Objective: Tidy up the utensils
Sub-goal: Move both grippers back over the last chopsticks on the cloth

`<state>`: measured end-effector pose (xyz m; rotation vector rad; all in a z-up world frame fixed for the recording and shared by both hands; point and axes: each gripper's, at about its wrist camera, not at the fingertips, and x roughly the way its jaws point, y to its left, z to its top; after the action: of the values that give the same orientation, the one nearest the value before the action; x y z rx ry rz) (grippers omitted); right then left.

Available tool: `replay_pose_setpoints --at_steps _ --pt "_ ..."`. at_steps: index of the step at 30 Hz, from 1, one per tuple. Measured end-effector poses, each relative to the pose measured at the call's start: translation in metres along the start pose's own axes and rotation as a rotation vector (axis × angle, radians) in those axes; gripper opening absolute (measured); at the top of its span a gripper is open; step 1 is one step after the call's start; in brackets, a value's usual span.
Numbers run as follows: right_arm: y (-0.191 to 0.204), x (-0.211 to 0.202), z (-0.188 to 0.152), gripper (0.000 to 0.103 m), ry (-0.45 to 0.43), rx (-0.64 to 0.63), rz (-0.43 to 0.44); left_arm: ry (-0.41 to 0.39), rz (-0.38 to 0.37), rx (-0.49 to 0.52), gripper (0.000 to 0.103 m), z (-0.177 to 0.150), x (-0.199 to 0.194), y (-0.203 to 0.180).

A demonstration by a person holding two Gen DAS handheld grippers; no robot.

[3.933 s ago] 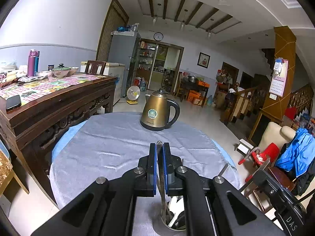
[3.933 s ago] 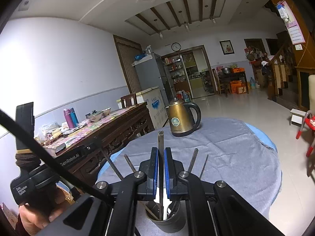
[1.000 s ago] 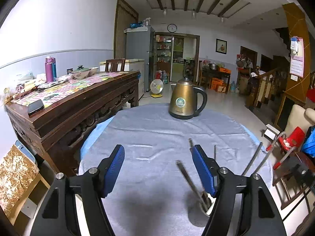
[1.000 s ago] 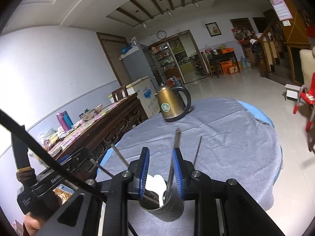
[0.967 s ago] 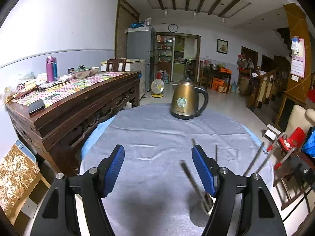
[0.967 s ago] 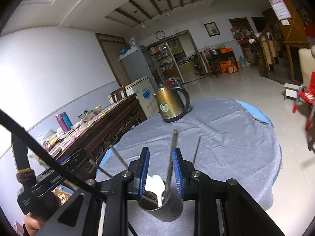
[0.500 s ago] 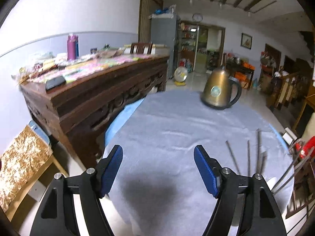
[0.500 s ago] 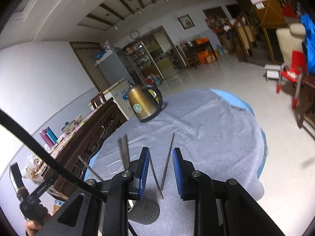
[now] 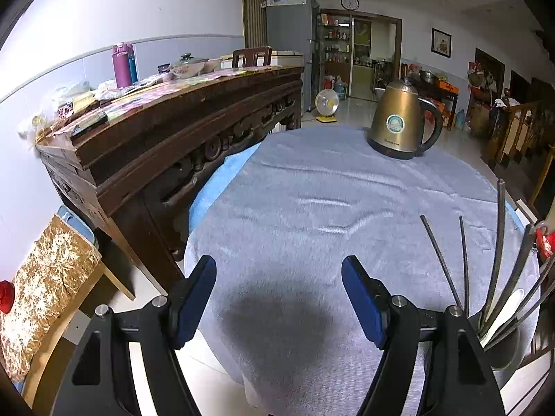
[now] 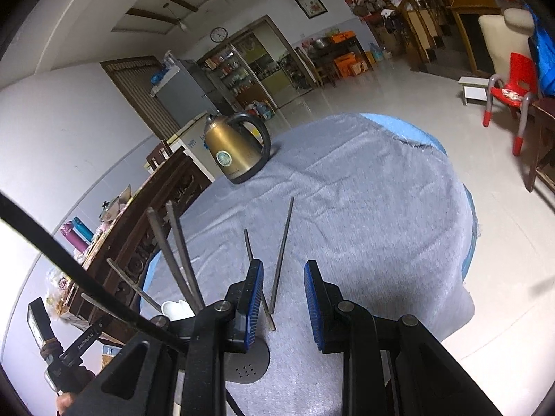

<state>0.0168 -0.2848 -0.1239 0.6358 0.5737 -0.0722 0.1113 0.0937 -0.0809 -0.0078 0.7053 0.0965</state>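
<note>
The left gripper with blue pads hangs over the near edge of the round table with the grey cloth. Its jaws stand wide apart and nothing is between them. Under it there is only cloth and a dark shadow.

Just to its right, at the table's edge, stands the round grey metal cup. Long thin metal utensils stick up out of it and fan out. A white spoon leans among them.

The right gripper with blue pads is over the same cloth. Its jaws are only a little way apart and they hold nothing. Two thin metal sticks from the cup show in the gap, but the pads do not press on them. The cup, with small holes in its side, sits low and just left of this gripper.

Farther back on the cloth stands a gold metal kettle with a black handle. To the left, off the table, is a long dark carved wooden sideboard with a purple bottle on top.
</note>
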Motion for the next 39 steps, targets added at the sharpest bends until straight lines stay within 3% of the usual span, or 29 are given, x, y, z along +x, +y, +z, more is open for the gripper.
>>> replay_pose_setpoints --at_steps 39 --pt "-0.011 0.08 -0.015 0.026 0.163 0.026 -0.047 0.132 0.034 0.058 0.075 -0.01 0.074 -0.01"
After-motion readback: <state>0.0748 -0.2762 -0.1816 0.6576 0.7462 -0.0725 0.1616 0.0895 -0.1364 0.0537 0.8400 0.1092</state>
